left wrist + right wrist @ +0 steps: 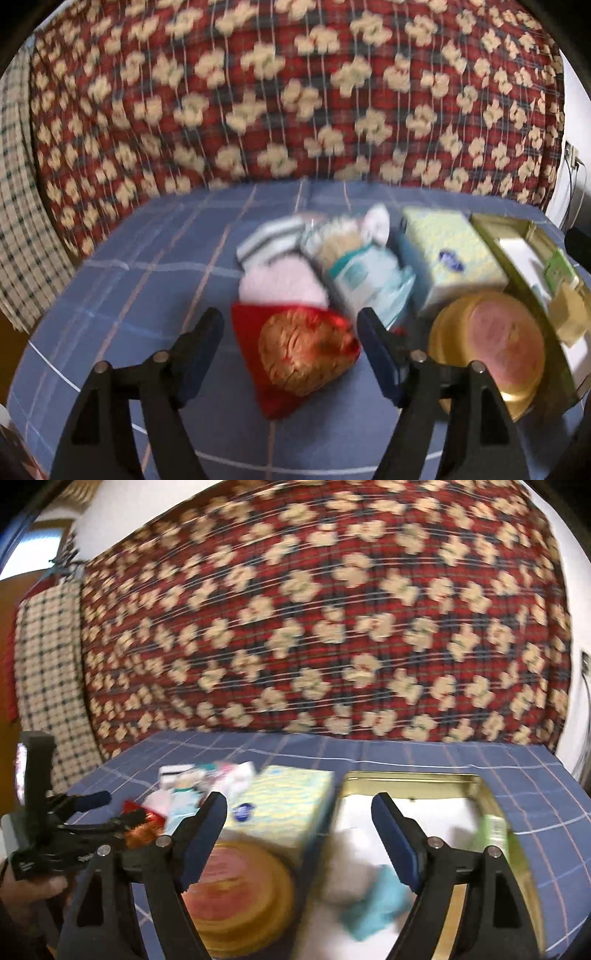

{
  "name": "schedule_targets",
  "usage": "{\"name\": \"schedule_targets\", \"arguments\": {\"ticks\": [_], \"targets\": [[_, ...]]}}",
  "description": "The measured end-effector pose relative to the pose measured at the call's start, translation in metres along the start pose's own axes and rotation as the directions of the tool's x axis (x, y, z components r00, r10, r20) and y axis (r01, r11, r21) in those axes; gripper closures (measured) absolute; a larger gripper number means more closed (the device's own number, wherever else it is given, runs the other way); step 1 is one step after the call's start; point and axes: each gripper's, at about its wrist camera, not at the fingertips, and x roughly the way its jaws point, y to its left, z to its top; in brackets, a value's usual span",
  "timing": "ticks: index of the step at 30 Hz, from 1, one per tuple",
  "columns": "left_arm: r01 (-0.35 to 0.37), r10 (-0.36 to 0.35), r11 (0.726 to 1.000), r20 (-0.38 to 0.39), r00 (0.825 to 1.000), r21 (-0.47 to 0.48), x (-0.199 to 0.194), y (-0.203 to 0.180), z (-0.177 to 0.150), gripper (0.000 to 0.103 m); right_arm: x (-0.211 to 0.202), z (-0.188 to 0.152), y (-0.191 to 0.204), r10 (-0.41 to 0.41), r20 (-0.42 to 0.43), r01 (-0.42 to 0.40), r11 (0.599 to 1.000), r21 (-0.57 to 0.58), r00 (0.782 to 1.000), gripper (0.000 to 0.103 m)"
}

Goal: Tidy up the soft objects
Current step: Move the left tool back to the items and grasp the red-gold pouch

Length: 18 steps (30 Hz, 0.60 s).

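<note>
In the left wrist view my left gripper point(290, 317) stands open over a red packet holding a golden-brown ball point(303, 350); the pads do not touch it. Behind it lie a pink fluffy cloth point(280, 284), a striped cloth point(269, 236) and a pale teal soft pack point(365, 273), all blurred. My right gripper point(299, 799) is open above the gold rectangular tin point(406, 775), gripping nothing. A white soft lump point(347, 867), a teal cloth point(380, 901) and a green packet point(495, 830) lie in that tin. The left gripper point(114, 808) also shows at the left of this view.
A yellow-green tissue box point(284, 805) stands between the soft pile and the tin. A round gold tin with a pink lid point(236, 886) sits in front of it. Everything rests on a blue checked cloth point(147, 280). A red flowered quilt point(295, 92) rises behind.
</note>
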Motion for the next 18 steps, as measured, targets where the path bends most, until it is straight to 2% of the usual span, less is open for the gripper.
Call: {"name": "schedule_targets", "arguments": {"ticks": [3,7,8,10,11,13,15,18], "targets": [[0.009,-0.009,1.000,-0.027,1.000,-0.003,0.009,0.003,-0.004,0.027,0.006,-0.004,0.023,0.016,-0.014,-0.017,0.999,-0.042,1.000,0.021],[0.069,-0.072,0.997,-0.094,0.993,-0.031,0.024,0.008,-0.004,0.029,0.011,-0.008,0.041,0.028,-0.024,-0.030,0.996,-0.080,0.999,0.020],[0.085,-0.090,0.995,-0.103,0.991,-0.048,0.026,0.010,-0.004,0.033,0.013,-0.009,0.046,0.030,-0.029,-0.033,0.995,-0.091,0.999,0.020],[0.095,-0.100,0.994,-0.115,0.988,-0.046,0.027,0.011,-0.004,0.055,0.016,-0.010,0.051,0.031,-0.032,-0.034,0.994,-0.105,0.999,0.020],[0.101,-0.106,0.994,-0.124,0.987,-0.040,0.029,0.010,-0.005,0.062,0.017,-0.011,0.054,0.033,-0.034,-0.037,0.993,-0.110,0.999,0.020],[0.131,-0.136,0.990,-0.129,0.982,-0.045,0.030,0.011,-0.005,0.089,0.020,-0.012,0.060,0.041,-0.039,-0.045,0.992,-0.117,0.998,0.020],[0.149,-0.154,0.987,-0.114,0.981,-0.050,0.026,0.012,-0.006,0.093,0.023,-0.014,0.067,0.042,-0.042,-0.047,0.991,-0.126,0.998,0.020],[0.153,-0.156,0.986,-0.043,0.987,-0.066,0.010,0.018,-0.008,0.095,0.027,-0.015,0.074,0.049,-0.050,-0.056,0.989,-0.138,0.998,0.020]]}}
